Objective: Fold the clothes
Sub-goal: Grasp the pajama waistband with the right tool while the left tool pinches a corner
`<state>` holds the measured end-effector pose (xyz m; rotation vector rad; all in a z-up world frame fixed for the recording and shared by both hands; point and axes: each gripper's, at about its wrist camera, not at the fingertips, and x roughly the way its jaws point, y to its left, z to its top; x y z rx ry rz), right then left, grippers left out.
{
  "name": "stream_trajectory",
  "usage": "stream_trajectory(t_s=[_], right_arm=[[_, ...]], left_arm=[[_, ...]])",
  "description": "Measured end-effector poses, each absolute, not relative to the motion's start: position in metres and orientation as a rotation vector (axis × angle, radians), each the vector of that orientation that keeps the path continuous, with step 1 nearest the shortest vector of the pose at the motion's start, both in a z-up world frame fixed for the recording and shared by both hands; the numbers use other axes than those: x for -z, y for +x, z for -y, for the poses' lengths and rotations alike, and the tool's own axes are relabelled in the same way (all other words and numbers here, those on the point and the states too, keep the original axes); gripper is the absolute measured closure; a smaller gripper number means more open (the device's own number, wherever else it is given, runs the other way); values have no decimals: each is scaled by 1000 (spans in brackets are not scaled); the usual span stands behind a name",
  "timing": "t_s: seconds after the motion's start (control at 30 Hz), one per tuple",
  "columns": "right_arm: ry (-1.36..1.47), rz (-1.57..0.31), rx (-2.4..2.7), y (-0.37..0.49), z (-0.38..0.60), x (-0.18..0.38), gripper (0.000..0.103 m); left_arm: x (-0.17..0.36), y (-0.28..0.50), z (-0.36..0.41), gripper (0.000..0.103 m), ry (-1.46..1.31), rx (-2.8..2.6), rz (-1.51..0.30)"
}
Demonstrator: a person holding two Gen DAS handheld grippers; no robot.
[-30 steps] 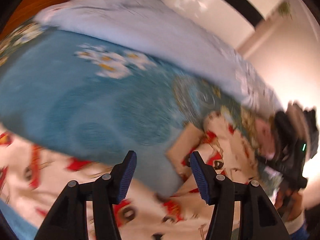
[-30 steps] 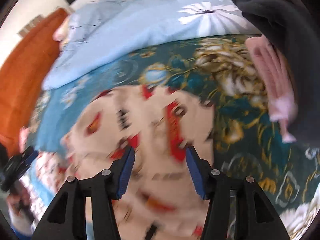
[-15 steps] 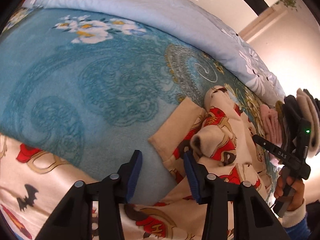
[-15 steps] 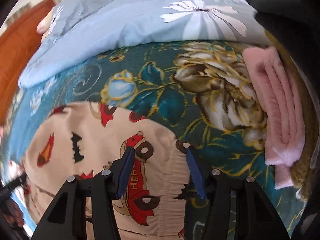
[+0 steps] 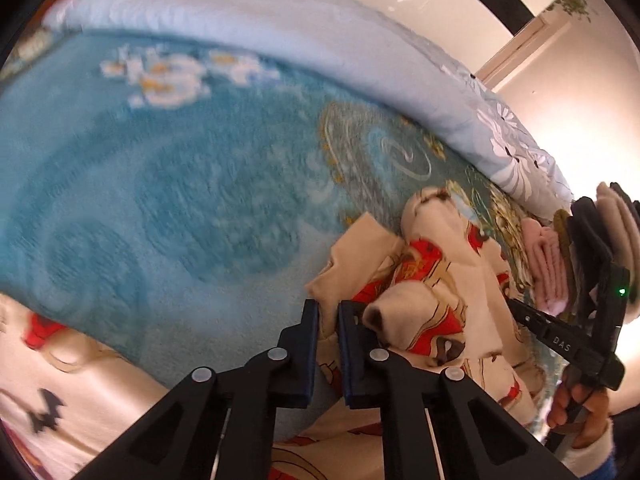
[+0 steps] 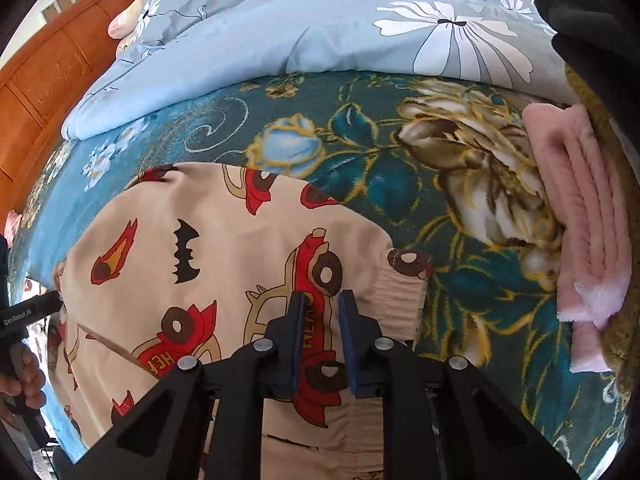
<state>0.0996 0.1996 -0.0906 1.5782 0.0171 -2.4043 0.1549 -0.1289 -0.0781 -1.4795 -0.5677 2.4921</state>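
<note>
Two grippers are at work, one per hand, and both have their fingers drawn narrow onto the same cream garment [image 6: 224, 264] printed with red cars and black bats. The left gripper [image 5: 328, 322] pinches a cream edge of it between its blue pads; the right gripper [image 6: 320, 312] nips cloth near the elastic band, at about 5 o'clock of the piece in its own view. The garment lies spread and partly bunched on the blue blanket [image 5: 180, 200].

Judging by this, the step is the grasp before a fold. The next move likely calls for lifting both held edges together and carrying them across evenly, keeping the cloth taut so the bunched part flattens.

Counted: one garment in hand; one pink folded piece [image 6: 576, 216] at 3 o'clock in the right view, stacked with at least one dark piece [image 6: 588, 20]; one pale flowered quilt [image 6: 320, 28] at 12 o'clock.
</note>
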Motion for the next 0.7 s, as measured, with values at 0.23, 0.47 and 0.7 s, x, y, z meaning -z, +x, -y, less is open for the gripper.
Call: stream_trajectory(t_s=[0.23, 0.47, 0.7], right_arm=[[1596, 77, 2406, 98, -203, 93, 86], [1613, 165, 2404, 95, -208, 94, 86], [1608, 151, 2424, 98, -210, 96, 86]], left_arm=[[23, 146, 193, 93, -1331, -2809, 407], [4, 136, 312, 93, -1335, -3116, 308], [32, 140, 423, 93, -1472, -3320, 388]])
